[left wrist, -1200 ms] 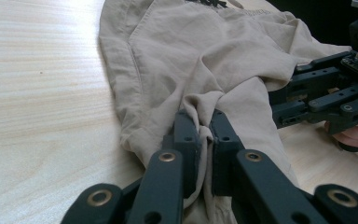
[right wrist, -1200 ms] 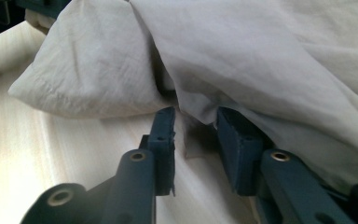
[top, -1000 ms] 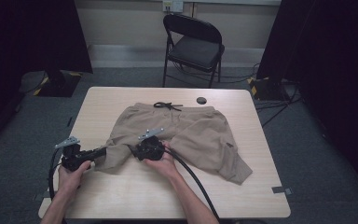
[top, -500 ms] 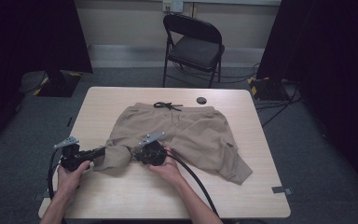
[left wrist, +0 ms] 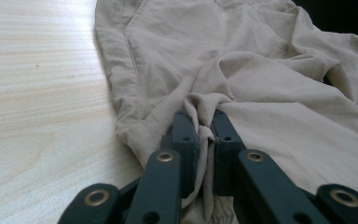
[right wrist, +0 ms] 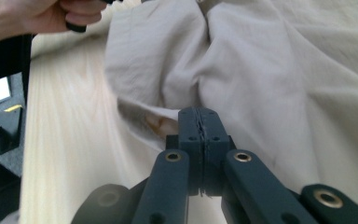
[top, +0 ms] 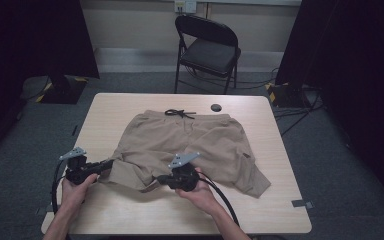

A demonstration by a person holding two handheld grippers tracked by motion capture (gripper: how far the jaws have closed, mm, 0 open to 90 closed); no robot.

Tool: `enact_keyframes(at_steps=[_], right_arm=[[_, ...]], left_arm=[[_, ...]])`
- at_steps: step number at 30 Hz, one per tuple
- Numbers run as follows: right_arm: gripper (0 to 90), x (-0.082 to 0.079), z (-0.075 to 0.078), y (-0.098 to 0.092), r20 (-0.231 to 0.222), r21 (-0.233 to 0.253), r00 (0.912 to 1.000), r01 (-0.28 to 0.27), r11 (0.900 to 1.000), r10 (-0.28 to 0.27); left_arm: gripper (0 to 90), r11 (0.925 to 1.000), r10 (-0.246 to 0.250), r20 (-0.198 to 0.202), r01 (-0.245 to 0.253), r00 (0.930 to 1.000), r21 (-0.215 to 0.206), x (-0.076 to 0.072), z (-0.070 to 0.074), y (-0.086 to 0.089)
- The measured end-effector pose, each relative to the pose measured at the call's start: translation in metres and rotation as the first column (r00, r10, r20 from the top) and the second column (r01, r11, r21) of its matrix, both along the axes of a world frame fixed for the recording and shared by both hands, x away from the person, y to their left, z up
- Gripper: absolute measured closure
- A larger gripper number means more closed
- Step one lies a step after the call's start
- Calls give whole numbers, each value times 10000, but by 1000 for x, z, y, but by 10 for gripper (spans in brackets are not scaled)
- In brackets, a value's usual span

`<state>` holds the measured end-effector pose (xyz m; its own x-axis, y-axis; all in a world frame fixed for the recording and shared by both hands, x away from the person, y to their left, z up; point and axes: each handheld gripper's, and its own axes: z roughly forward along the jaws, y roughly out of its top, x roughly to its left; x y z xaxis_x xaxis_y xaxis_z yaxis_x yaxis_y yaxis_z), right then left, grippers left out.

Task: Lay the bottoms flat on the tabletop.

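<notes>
Two tools grip the tan shorts (top: 190, 142), both at the near leg on the person's left side of the worktop (top: 280, 200). The left tool (top: 109, 163) is clamped on a bunched fold at the leg's outer edge; its own view shows cloth pinched between the black jaws. The right tool (top: 161, 178) sits at the hem of the same leg, its jaws pressed together (a thin edge of cloth seems caught between them, though the seam is too fine to be sure).

Against the earlier high views, the right tool has drawn back toward the person and a little to its own right, so the gap between the two tools has widened. The leg cloth between them, crumpled before, now lies more stretched, with the hem pulled toward the near edge. The left tool has hardly moved. This reads as a spreading step: the person appears to be flattening the rumpled leg, and it is not yet smooth, since folds still run from the left tool's grip.

The rest of the shorts lies flat beyond both tools, waistband and drawstring (top: 180, 113) at the far side. No containers stand on the worktop; a small dark disc (top: 216, 107) lies past the waistband, well apart from either tool.
</notes>
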<state>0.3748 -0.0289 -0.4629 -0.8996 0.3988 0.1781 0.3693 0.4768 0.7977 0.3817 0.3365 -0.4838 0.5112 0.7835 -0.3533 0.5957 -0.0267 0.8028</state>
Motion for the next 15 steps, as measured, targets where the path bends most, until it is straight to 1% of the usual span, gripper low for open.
enact_keyframes(at_steps=[3,6,7,8,9,10,11,13,15], right_arm=[[899,-11,-1,-12,36,-131,10000,-64,9999,64],[899,-22,-2,-25,-7,-130,9999,-103,9999,103],[900,-25,-2,-29,-30,-157,10000,-86,9998,86],[900,-28,-3,-34,-71,-181,9999,-76,9998,75],[900,-31,-4,-38,-93,-237,10000,1,9997,-3],[900,-33,-6,-42,-153,-252,9999,29,9997,-32],[900,-36,-8,-45,-278,-225,9996,-5,9997,-1],[900,-42,-14,-51,-360,-412,9993,-67,9991,52],[900,-48,-19,-54,-513,-563,9986,-179,9983,150]], left_arm=[[815,10000,-56,56,55,10000,20,-1,1,0],[786,9999,-171,54,171,9998,-22,-1,1,-3],[761,9997,-224,49,225,9997,-109,-1,1,-4],[751,9998,-219,66,219,9997,-34,-1,2,-5],[720,9998,-171,60,171,9998,-76,-2,2,-5],[681,9996,-207,123,209,9997,-189,-2,3,-5],[663,9995,-218,189,222,9996,-216,-3,4,-5],[634,9990,-238,244,247,9994,-377,-3,6,-5],[592,9992,-220,263,229,9994,-339,-4,7,-5]])
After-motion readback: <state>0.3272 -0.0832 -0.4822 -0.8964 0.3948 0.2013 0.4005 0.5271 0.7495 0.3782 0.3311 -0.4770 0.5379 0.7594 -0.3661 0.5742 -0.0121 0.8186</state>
